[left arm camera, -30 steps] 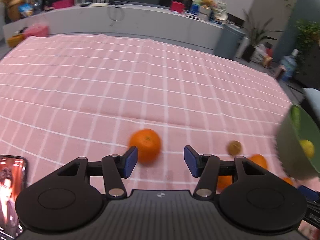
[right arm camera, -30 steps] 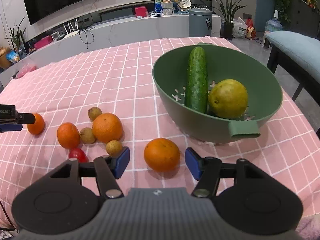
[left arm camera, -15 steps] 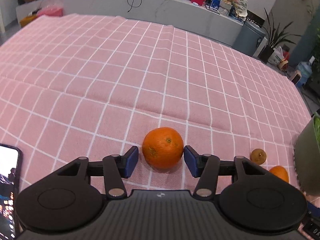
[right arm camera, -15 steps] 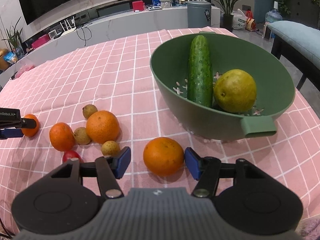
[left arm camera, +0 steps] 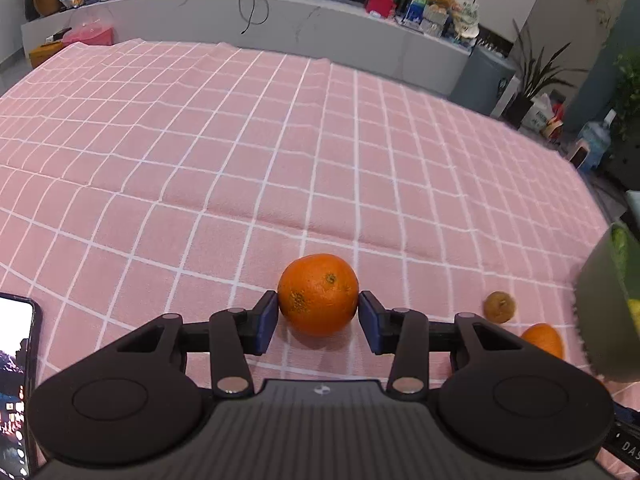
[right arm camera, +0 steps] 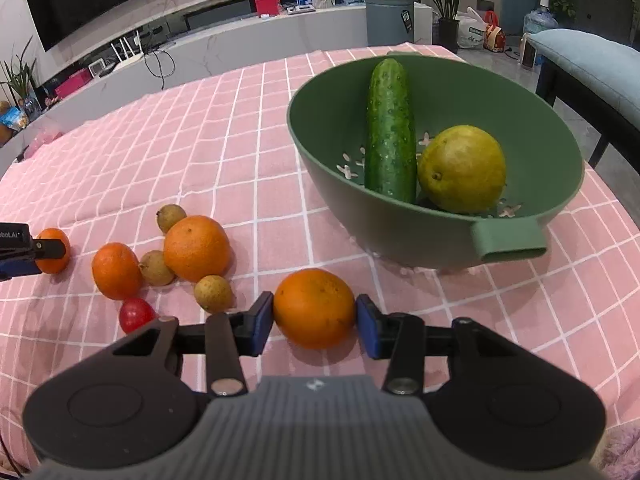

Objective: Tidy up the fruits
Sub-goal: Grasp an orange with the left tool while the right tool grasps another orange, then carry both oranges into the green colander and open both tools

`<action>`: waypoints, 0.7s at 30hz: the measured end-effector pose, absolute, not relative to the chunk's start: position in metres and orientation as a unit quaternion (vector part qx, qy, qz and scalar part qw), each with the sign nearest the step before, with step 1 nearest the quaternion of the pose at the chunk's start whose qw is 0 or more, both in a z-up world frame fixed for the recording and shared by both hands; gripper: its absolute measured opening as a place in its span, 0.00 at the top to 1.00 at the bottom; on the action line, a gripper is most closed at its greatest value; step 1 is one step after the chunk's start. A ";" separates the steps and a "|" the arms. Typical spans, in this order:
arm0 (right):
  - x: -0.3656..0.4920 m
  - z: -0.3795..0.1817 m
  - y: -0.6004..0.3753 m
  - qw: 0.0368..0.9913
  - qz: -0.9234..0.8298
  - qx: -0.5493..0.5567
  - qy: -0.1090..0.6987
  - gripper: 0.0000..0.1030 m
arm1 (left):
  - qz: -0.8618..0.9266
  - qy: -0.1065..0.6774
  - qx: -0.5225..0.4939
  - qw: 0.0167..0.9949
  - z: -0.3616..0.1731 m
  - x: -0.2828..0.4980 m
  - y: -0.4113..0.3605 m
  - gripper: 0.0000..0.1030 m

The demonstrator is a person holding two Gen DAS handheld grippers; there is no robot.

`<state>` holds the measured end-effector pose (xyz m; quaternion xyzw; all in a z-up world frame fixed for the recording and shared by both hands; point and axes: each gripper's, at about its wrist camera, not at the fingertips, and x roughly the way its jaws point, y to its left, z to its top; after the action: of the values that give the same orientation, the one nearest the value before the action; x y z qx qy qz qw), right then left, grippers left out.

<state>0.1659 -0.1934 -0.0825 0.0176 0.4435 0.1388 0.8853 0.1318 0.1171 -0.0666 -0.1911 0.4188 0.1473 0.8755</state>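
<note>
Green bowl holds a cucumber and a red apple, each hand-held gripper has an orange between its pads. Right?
Not the apple. The right wrist view shows the green bowl holding a cucumber and a yellow-green citrus fruit. The rest stands.

Phone (left arm camera: 14, 392): in the left wrist view we see only its right part; the frame's left edge cuts off the rest, and the screen content is too blurred to read.
Green bowl (left arm camera: 604, 312): in the left wrist view it is blurred and cut by the right edge.
Bowl contents: there we make out only a green sliver and a yellow sliver.
Small orange (left arm camera: 544, 340): the left tool (left arm camera: 318, 318) body covers its lower part.
Far orange (right arm camera: 56, 250): in the right wrist view the left tool partly covers it.
Red fruit (right arm camera: 136, 314): the right tool (right arm camera: 315, 318) body hides its lower edge.
Tool label: lettering cut off, unreadable.
</note>
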 end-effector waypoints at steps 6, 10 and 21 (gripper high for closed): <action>0.151 -0.064 -0.199 0.892 0.156 0.024 0.423 0.60 | 0.105 0.407 -0.186 0.888 -0.042 0.126 0.101 0.52; 0.144 -0.046 -0.206 0.898 0.169 0.029 0.405 0.60 | 0.064 0.407 -0.184 0.892 -0.022 0.127 0.081 0.52; 0.150 0.017 -0.233 0.919 0.179 -0.025 0.349 0.60 | -0.079 0.388 -0.125 0.910 0.034 0.160 -0.024 0.52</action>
<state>0.1496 -0.2333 0.0171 -0.0253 0.3494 0.1792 0.9193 0.1598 -0.0237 0.0340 -0.1246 0.3877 -0.0787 0.9099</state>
